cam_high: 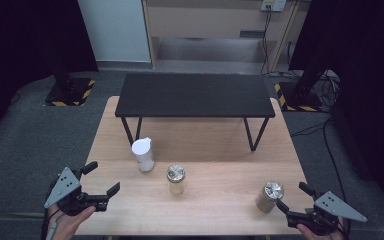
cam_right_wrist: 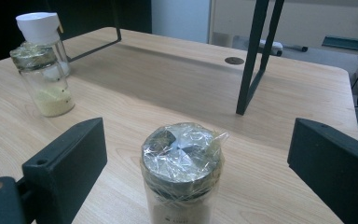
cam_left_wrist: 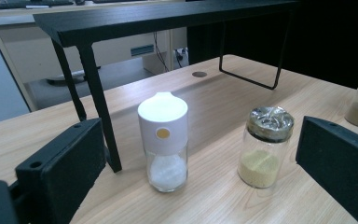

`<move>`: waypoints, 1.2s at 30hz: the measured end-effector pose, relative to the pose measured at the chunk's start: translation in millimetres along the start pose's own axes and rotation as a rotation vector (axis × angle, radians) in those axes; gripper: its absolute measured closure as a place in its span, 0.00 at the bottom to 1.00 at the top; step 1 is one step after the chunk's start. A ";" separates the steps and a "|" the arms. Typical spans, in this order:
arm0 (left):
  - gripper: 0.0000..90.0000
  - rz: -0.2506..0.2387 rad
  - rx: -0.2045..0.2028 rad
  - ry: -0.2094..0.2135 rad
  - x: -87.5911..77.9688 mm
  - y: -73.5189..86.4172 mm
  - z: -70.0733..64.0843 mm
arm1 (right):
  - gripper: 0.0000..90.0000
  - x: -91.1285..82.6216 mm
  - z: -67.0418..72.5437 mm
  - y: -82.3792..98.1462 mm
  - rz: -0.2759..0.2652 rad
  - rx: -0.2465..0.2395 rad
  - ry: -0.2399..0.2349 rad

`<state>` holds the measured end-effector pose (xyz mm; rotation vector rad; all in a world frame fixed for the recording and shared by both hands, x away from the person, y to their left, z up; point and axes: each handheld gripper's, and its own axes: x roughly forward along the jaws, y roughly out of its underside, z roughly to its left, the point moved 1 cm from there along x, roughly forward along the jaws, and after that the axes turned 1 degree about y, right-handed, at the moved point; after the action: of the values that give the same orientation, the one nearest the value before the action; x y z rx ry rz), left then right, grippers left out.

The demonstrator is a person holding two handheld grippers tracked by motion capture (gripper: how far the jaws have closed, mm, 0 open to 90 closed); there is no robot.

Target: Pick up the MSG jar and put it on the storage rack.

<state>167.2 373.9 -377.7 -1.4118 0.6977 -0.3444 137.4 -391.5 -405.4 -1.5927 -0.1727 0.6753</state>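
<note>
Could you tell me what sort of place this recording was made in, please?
Probably a lab or studio set up for recording, not a kitchen: dark curtains flank the wooden table, hazard-striped stand bases sit on grey floor, and cables trail nearby.

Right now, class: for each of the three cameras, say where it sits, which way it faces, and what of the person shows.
High view: above the near side, facing forward and down on the wooden table; both hands and grippers show.
Left gripper view: rides the left gripper, facing the white-capped jar; its jaws show.
Right gripper view: rides the right gripper, facing the wrapped jar; its jaws show.
Shared: both gripper views show the yellow-powder jar.
</note>
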 end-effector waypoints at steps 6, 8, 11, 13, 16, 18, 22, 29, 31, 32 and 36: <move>0.00 0.021 0.000 -0.002 6.2 -10.5 4.6 | 0.06 0.3 0.5 -0.4 0.002 -0.003 0.000; 0.00 0.030 0.001 -0.007 8.6 -13.5 5.3 | 0.06 0.2 0.6 -0.3 0.001 -0.002 0.001; 0.00 0.047 0.005 -0.011 15.0 -18.4 6.2 | 0.06 0.0 0.1 0.0 0.001 0.000 0.001; 0.00 0.051 0.006 -0.010 17.2 -19.2 6.4 | 0.06 -0.2 0.4 -0.1 0.001 -0.001 0.002; 0.00 0.064 0.006 -0.018 24.4 -21.6 6.9 | 0.06 -0.3 0.2 0.0 0.000 -0.001 0.001; 0.00 0.066 0.007 -0.019 26.5 -22.3 7.2 | 0.06 -0.2 0.3 -0.1 0.000 -0.002 0.001; 0.01 0.081 0.012 -0.024 37.0 -25.5 8.4 | 0.06 -0.2 0.4 -0.1 0.000 -0.003 0.001; 0.01 0.096 0.018 -0.022 53.0 -24.0 9.0 | 0.06 -0.4 0.6 -0.1 -0.001 -0.004 0.001; 0.01 0.099 0.020 -0.023 56.5 -23.1 9.1 | 0.06 -0.3 0.6 -0.1 0.000 -0.003 0.001; 0.01 0.100 0.020 -0.026 58.7 -22.4 9.1 | 0.06 -0.3 0.6 0.0 0.000 -0.003 0.001; 0.01 0.117 0.031 -0.038 67.8 -21.0 10.0 | 0.06 -0.4 0.7 -0.2 0.000 -0.004 0.002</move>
<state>228.6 337.2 -373.4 -1.3381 0.7380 -0.2354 136.8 -391.0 -405.1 -1.5971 -0.1728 0.6742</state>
